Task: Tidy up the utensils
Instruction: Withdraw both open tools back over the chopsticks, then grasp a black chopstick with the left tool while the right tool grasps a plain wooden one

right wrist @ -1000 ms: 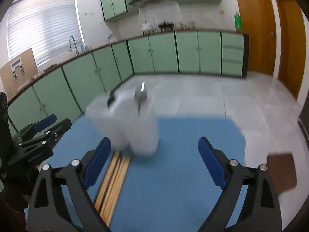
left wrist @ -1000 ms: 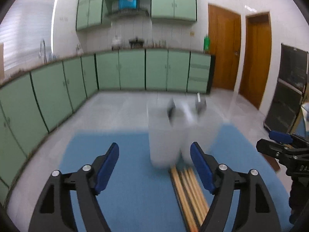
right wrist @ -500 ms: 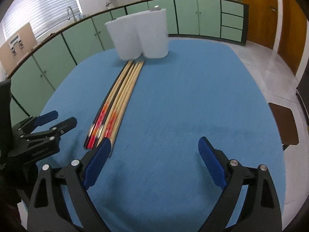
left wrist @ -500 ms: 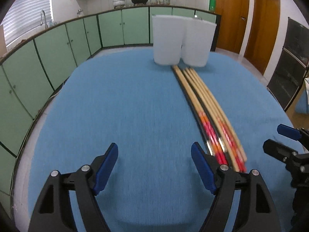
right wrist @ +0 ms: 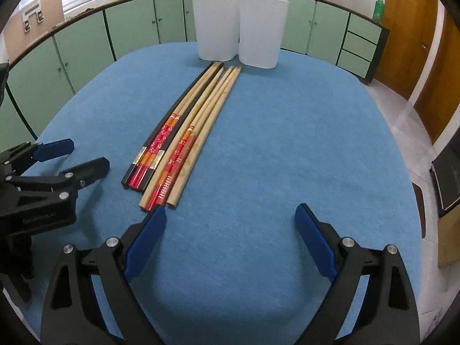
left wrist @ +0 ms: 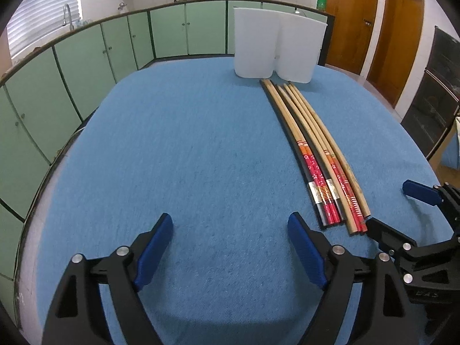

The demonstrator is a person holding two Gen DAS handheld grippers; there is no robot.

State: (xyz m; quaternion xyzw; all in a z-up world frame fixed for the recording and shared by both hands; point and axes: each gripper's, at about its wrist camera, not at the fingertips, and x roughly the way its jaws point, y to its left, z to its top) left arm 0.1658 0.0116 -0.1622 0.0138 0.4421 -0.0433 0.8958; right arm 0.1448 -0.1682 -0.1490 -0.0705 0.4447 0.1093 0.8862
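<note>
Several long chopsticks (left wrist: 312, 148), some plain wood, some black, some with red patterned ends, lie side by side on the blue tablecloth (left wrist: 187, 158); they also show in the right wrist view (right wrist: 189, 132). Two white plastic holders (left wrist: 276, 50) stand side by side at their far ends, also in the right wrist view (right wrist: 238, 30). My left gripper (left wrist: 230, 230) is open and empty, left of the chopsticks' near ends. My right gripper (right wrist: 230, 221) is open and empty, just right of those near ends.
The table is round with a blue cloth; its edge (left wrist: 43, 189) curves on the left. Green kitchen cabinets (left wrist: 115, 49) run behind. Wooden doors (left wrist: 399, 34) stand at the right. A brown stool (right wrist: 419, 198) is beside the table.
Both cameras have pulled back and tilted down from the holders. Both grippers now sit low near the chopsticks' near ends, and both stay open.
</note>
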